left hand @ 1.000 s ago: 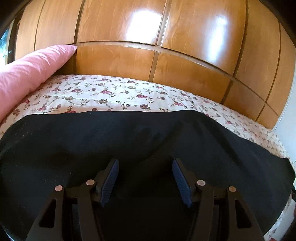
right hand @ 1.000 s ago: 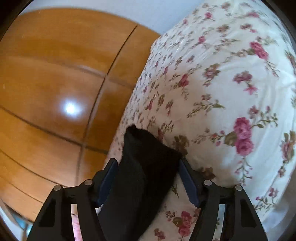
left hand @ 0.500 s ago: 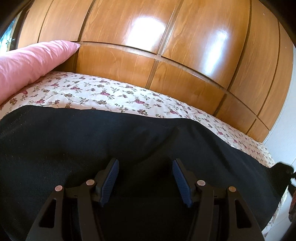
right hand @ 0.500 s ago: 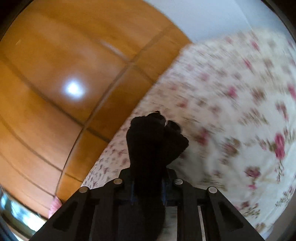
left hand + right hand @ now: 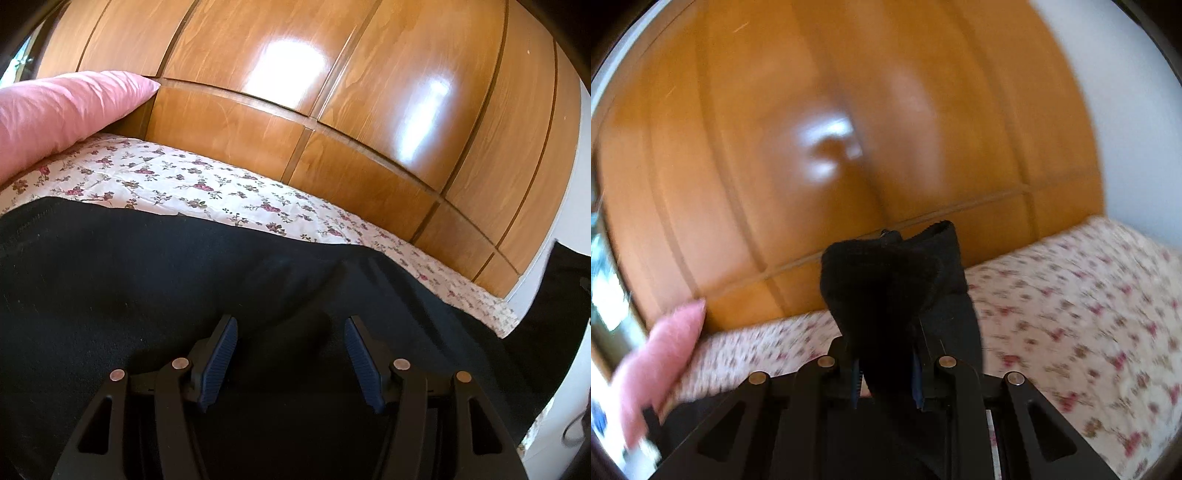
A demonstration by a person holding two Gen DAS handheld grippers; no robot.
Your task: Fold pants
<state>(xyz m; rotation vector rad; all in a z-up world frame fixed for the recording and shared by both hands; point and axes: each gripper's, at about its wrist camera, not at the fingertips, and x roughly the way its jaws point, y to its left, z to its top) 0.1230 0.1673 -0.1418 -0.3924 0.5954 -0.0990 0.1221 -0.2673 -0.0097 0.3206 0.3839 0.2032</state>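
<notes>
Black fabric pants (image 5: 155, 280) spread flat over floral-print bedsheet (image 5: 177, 177), directly beneath left gripper (image 5: 290, 350), jaws wide apart, nothing between. Right gripper (image 5: 886, 373) clamped narrow on bunched end of pants (image 5: 890, 280), lifted above bed. Pink pillow (image 5: 55, 110) at far left.

Left gripper (image 5: 290, 354), jaws apart, over black pants (image 5: 147, 288) on floral bedspread (image 5: 177, 181).

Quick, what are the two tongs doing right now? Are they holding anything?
Left tongs: open, holding nothing, above the black pants.
Right tongs: shut on a bunched end of the black pants.
</notes>
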